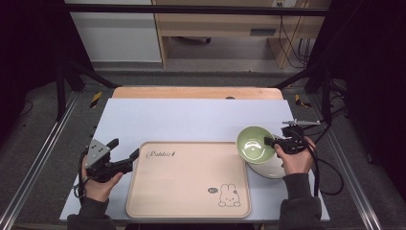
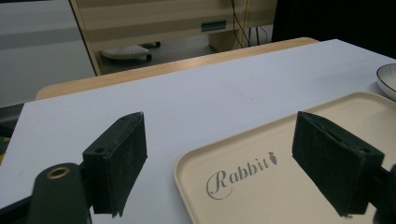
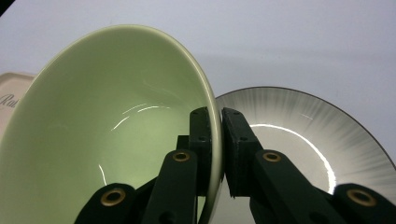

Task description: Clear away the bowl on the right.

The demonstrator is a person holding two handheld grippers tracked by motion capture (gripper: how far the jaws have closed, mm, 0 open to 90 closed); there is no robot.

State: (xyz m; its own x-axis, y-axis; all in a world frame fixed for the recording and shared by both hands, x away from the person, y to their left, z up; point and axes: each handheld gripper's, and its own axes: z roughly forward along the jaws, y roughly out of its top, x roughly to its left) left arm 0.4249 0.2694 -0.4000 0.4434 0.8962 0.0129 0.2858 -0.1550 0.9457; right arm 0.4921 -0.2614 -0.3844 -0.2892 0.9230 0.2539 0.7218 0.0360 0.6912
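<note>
A pale green bowl (image 1: 253,143) (image 3: 112,121) hangs tilted above a white plate with a dark rim (image 1: 269,168) (image 3: 299,135) at the table's right. My right gripper (image 1: 269,141) (image 3: 217,149) is shut on the bowl's rim, one jaw inside and one outside. A beige tray (image 1: 189,191) (image 2: 289,186) printed with "Rabbit" and a bunny lies at the front middle. My left gripper (image 1: 125,155) (image 2: 219,163) stands open at the tray's left edge, nothing between its jaws.
A light blue mat (image 1: 191,117) covers the wooden table (image 1: 196,92). Black frame posts (image 1: 62,86) stand at both sides, with cables (image 1: 330,177) trailing at the right. Bare mat lies behind the tray.
</note>
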